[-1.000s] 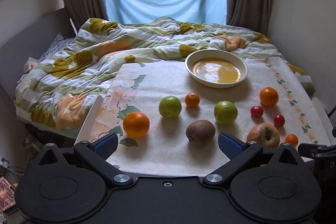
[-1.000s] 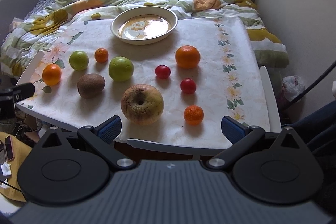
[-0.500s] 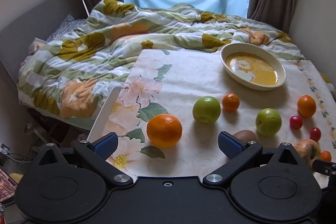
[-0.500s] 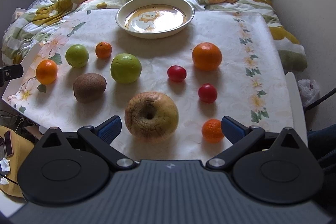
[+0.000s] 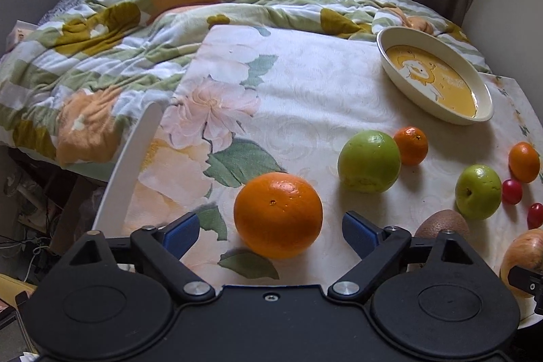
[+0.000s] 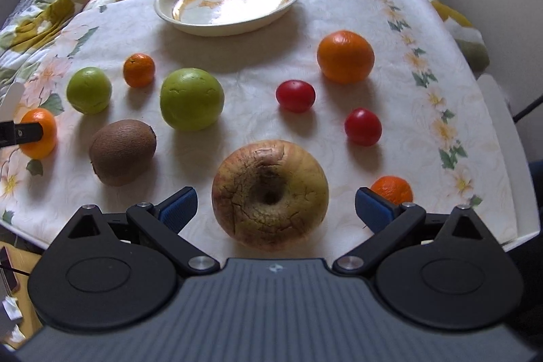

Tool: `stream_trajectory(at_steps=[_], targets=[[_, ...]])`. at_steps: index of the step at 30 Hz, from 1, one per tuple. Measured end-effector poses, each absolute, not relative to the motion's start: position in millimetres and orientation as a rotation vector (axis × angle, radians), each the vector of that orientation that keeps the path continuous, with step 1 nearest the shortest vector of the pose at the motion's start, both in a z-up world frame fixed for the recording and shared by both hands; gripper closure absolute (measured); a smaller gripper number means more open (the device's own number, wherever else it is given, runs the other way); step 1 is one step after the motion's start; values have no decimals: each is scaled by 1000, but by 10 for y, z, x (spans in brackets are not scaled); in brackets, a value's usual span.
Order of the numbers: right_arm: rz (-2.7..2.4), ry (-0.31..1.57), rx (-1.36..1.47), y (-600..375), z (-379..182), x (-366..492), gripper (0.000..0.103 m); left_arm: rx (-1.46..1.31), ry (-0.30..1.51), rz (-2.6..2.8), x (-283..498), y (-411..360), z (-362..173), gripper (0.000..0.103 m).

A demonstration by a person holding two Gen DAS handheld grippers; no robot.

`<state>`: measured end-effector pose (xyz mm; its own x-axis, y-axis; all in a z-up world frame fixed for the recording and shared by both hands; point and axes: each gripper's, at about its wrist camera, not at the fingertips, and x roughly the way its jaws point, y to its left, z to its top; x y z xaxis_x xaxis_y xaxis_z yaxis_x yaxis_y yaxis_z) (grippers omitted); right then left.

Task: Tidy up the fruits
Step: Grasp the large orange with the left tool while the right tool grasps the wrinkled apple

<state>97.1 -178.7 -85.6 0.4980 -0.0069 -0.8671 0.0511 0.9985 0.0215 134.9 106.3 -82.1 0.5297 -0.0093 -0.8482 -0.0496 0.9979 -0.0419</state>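
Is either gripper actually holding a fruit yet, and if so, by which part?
Nothing is held. The left gripper has been closing around the large orange, pads clear of it. The right gripper stands open around the wrinkled apple.

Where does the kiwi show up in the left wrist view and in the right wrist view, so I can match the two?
Left wrist view: the kiwi sits low on the right, partly hidden behind the gripper's finger linkage.
Right wrist view: the kiwi lies left of centre, in full view.
Shared landmark: the cream dish at the far side of the tablecloth.
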Motion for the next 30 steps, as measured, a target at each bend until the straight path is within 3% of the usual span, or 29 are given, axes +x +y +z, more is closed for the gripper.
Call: stream_trajectory(at_steps=[6,10,25,30], targets=[[-58,1058,79,-1767,-908,995,0,-81,1029,-3,1446,1065,-886,20],[-68,1048,71,-1745,-906,1012,0,-79,1043,-8,1492,1063,-931,37],[-75,1057,53,-1726,-939,1055,0,-45,1022,-31,1462,1063,-940,38],[-76,1077,28,-1691,-972,1079,12,-35,1015,-31,1437,1063,-940,39]])
